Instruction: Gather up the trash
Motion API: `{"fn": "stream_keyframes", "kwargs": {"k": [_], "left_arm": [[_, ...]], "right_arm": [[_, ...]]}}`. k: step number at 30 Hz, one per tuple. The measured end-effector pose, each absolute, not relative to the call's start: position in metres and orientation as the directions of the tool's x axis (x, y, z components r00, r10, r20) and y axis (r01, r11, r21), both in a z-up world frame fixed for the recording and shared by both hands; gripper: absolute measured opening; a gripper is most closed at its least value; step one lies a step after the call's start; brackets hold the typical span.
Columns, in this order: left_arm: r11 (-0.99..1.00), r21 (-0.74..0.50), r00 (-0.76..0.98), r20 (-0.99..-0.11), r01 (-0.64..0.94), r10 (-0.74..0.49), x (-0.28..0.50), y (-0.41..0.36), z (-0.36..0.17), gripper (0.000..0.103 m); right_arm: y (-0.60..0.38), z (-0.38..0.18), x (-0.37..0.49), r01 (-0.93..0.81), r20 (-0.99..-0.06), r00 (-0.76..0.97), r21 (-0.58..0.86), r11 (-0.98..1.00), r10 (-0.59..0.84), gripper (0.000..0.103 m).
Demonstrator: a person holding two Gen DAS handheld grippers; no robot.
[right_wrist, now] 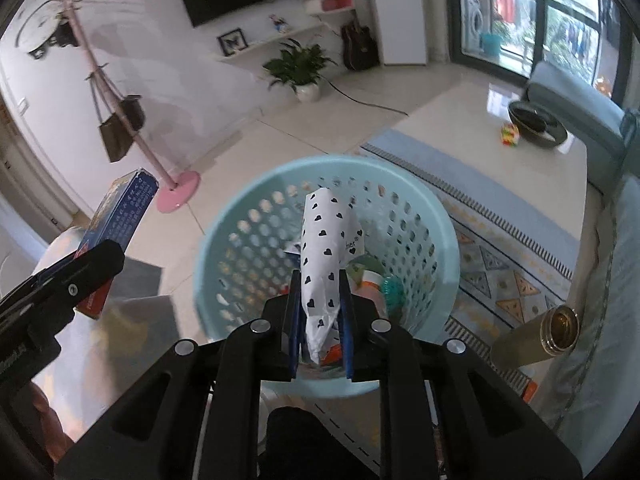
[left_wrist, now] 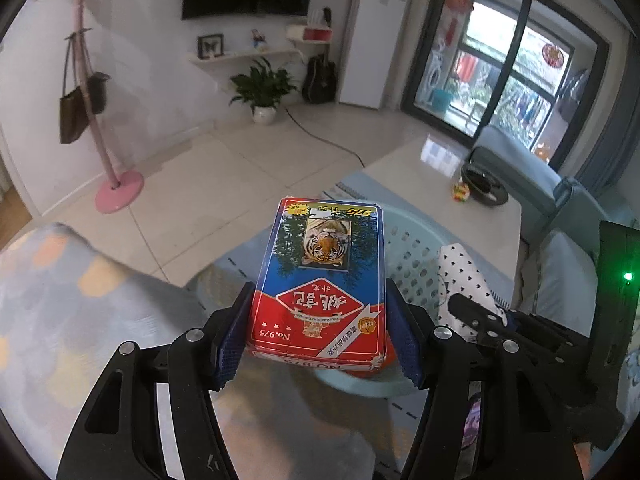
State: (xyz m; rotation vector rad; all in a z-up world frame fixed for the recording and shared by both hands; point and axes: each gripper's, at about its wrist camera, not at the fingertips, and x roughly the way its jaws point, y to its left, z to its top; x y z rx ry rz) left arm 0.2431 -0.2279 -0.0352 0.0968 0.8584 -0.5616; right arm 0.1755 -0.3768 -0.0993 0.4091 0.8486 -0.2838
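My left gripper (left_wrist: 318, 336) is shut on a red and blue playing-card box (left_wrist: 320, 280) with a tiger picture, held above the near left rim of a light blue perforated basket (left_wrist: 408, 256). The box (right_wrist: 120, 216) also shows at the left of the right wrist view, beside the basket. My right gripper (right_wrist: 320, 340) is shut on a white wrapper with black hearts (right_wrist: 326, 248), held over the basket (right_wrist: 240, 208). Several pieces of trash (right_wrist: 376, 280) lie in the basket's bottom. The wrapper (left_wrist: 464, 276) shows at the right of the left wrist view.
The basket stands on a patterned rug (right_wrist: 500, 264). A gold open bottle (right_wrist: 536, 340) lies at the right. A low white table (right_wrist: 480, 132) holds a dark bowl (right_wrist: 536, 124) and a coloured cube (right_wrist: 510, 135). A pink coat stand (right_wrist: 178, 192) is beyond.
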Motion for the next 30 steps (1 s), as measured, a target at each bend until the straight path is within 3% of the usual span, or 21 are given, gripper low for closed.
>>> {"fn": "stream_keyframes", "kwargs": {"k": [4,5,6,7,9,22,30], "left_arm": [[0.857,-0.15,0.502,-0.755,0.494,-0.422,0.258,-0.237,-0.05,0.062],[0.857,-0.161,0.5,-0.753,0.49,-0.428,0.262,-0.237,-0.05,0.064],[0.858,-0.17,0.496,-0.754,0.485,-0.431,0.264,-0.237,-0.052,0.072],[0.861,-0.175,0.497,-0.754,0.477,-0.429,0.266,-0.235,-0.051,0.077],[0.859,-0.195,0.5,-0.743,0.474,-0.445,0.265,-0.227,-0.05,0.078],[0.878,-0.19,0.637,-0.624,0.44,-0.453,0.208,-0.157,0.006,0.082],[0.947,-0.113,0.791,-0.526,0.3,-0.313,0.137,-0.085,0.032,0.085]], "right_arm": [[-0.384,-0.12,0.188,0.422,-0.787,0.612,0.247,0.872,-0.073,0.019],[-0.386,-0.124,0.192,0.421,-0.789,0.611,0.249,0.872,-0.07,0.025],[-0.387,-0.129,0.195,0.423,-0.793,0.605,0.244,0.873,-0.072,0.03],[-0.387,-0.132,0.198,0.423,-0.795,0.603,0.24,0.874,-0.074,0.042],[-0.387,-0.134,0.201,0.425,-0.794,0.602,0.227,0.876,-0.086,0.056],[-0.343,-0.088,0.158,0.32,-0.73,0.682,0.239,0.917,-0.047,0.057],[-0.268,-0.034,0.103,0.212,-0.617,0.785,0.195,0.958,-0.048,0.063]]}}
